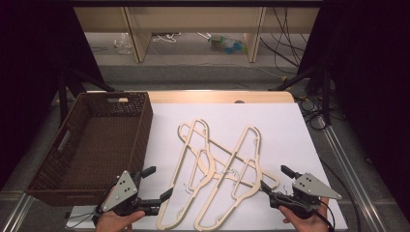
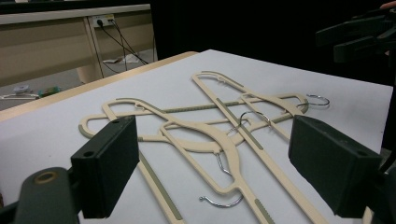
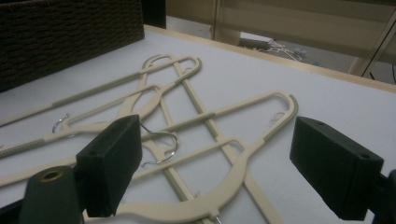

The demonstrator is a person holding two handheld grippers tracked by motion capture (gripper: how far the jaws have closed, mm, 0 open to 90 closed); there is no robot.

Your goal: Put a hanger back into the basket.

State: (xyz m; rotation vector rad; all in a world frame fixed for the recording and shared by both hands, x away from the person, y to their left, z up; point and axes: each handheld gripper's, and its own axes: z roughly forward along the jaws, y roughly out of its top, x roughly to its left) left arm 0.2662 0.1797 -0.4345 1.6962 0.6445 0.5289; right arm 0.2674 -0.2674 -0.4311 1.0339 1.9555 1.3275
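A pile of cream-coloured hangers (image 1: pixel 220 169) lies crossed and overlapping in the middle of the high view, on the white sheet covering the bench (image 1: pixel 290 125). They are flat, triangular frames with thin rounded bars; ribbed, darker grip strips run along some bars, and small chrome wire hooks (image 2: pixel 254 116) curl up from the necks. A rectangular dark brown wicker basket (image 1: pixel 140 140), tightly woven, with a cut-out handle in its end wall, sits at the left of the frame, just beside the hangers.

At lower left, the left gripper (image 1: pixel 154 186) is held in a hand, its blocky matte black jaws spread wide and holding nothing, beside the hangers' lower ends. At lower right, the right gripper (image 1: pixel 275 179) likewise has its jaws wide and empty, close to the rightmost hanger's corner. Each carries a grey three-cornered plate.
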